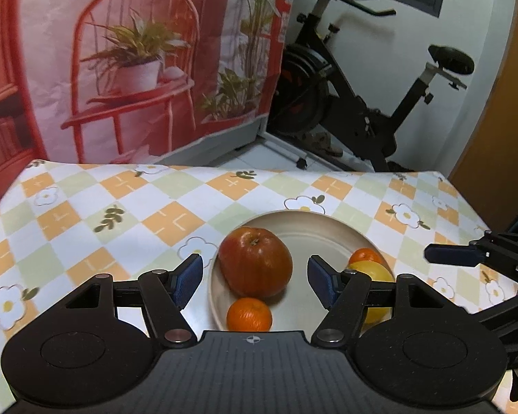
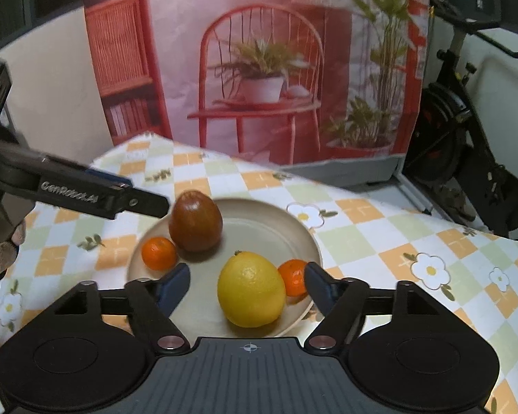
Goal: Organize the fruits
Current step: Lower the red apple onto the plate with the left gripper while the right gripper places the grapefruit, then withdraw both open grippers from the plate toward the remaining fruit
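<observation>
In the left wrist view the left gripper (image 1: 254, 281) has its fingers spread wide, holding nothing; the apple (image 1: 255, 262) stands beyond the blue pads with clear gaps either side. A small orange (image 1: 249, 314) lies nearest the camera, just under the apple, both on the beige plate (image 1: 314, 227). In the right wrist view the right gripper (image 2: 247, 284) is also spread wide and empty, the lemon (image 2: 250, 288) sitting free between its fingers on the plate, a second small orange (image 2: 293, 276) touching its right side. The plate rests on a checked flowered tablecloth (image 1: 86, 214). Further back hangs a pink backdrop (image 1: 138, 51), with an exercise bike (image 1: 362, 103) beside it
</observation>
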The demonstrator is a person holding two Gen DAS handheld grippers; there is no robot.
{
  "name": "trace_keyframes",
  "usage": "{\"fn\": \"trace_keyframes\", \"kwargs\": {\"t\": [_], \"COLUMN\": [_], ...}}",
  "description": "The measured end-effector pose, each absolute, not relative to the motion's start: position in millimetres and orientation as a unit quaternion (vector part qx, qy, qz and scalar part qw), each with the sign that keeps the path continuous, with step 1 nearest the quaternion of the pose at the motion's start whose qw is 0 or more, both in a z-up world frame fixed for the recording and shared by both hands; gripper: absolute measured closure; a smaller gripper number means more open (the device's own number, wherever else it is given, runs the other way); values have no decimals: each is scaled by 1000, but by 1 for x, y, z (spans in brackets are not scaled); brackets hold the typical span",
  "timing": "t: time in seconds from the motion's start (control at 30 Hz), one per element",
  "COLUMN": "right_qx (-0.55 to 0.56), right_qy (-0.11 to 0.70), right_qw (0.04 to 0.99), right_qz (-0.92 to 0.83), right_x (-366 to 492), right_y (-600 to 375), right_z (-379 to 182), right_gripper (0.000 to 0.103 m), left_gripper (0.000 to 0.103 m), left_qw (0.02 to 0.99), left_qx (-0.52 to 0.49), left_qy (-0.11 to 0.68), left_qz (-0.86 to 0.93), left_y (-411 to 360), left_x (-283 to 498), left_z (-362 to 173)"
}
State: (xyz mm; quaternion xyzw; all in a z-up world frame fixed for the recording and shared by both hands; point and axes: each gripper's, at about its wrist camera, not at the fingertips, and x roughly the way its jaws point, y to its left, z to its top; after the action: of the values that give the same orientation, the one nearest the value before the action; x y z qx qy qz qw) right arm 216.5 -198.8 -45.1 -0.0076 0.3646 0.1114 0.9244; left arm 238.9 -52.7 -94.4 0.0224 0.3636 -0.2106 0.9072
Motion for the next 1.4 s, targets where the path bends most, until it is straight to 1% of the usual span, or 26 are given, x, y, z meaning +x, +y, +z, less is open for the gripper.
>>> {"fn": "trace_keyframes", "kwargs": {"t": [0.07,0.13,0.2,0.23,0.3,0.67,0.83,1.03,1.2,1.33,1.4], "right_qx": [14,29,36,42,57,105,92,90,95,80,65], "right_qy": [347,323,297,286,271,262,257,277,293,305,311], "right_qw": [931,939,948,951,955,956,959,954,949,947,946], "right_qz": [114,115,110,110,108,83,73,72,62,66,71], "right_x": [205,192,178,172,160,104,83,57,37,19,11], "right_y": [-203,-206,-208,-209,-213,-216,-212,-204,-201,-193,-187], "right_z": [-37,-29,-23,-21,-16,-10,-7,-8,-22,-35,-39], "right_gripper": [26,21,10,8,0,0,0,1,7,8,10], "left_gripper": [33,33,33,33,33,32,32,33,33,33,33], "left_qw": [912,917,921,925,930,941,942,946,945,944,945], "left_qx": [17,15,18,21,29,21,19,23,35,43,41], "left_qy": [357,350,342,335,325,312,313,300,297,300,299], "left_qz": [-203,-193,-184,-178,-169,-127,-120,-119,-130,-128,-127], "left_y": [-46,-40,-37,-35,-34,-14,-5,-2,-10,-11,-9], "left_x": [227,214,202,194,181,113,89,58,35,25,20], "left_z": [-87,-80,-73,-70,-63,-51,-47,-43,-62,-75,-79]}}
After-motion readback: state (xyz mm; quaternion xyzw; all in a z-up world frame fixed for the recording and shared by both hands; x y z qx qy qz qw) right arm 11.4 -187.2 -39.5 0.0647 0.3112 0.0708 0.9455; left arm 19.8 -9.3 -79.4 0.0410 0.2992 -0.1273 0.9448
